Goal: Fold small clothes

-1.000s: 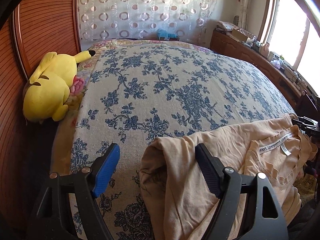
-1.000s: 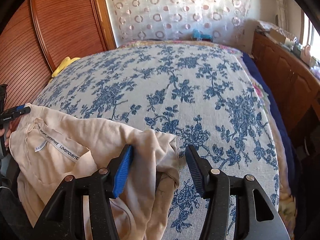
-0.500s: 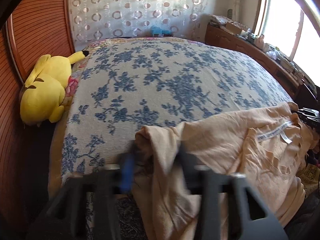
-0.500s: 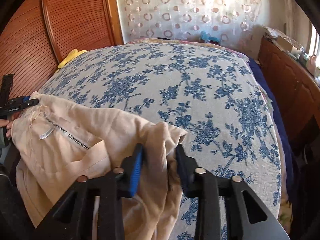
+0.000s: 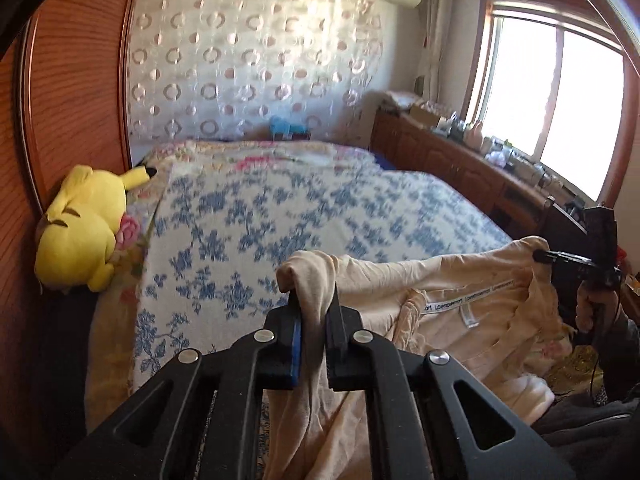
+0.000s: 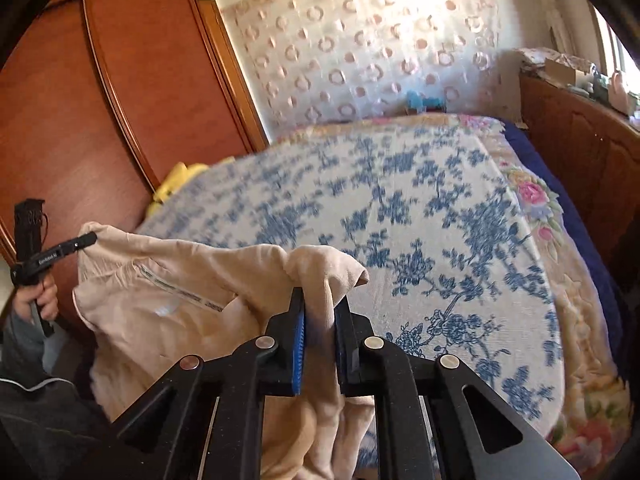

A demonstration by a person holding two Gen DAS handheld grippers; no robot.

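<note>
both tongs (image 5: 314, 308) (image 6: 320, 308) just clamped beige shirt (image 5: 460, 280).

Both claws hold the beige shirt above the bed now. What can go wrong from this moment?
1. The left claw and right claw each pinch only a bunched corner of the thin beige cotton shirt, so a corner may slip out.
2. Much of the shirt hangs over the near edge of the blue-flowered bedspread; it may land wrinkled when laid down.
</note>
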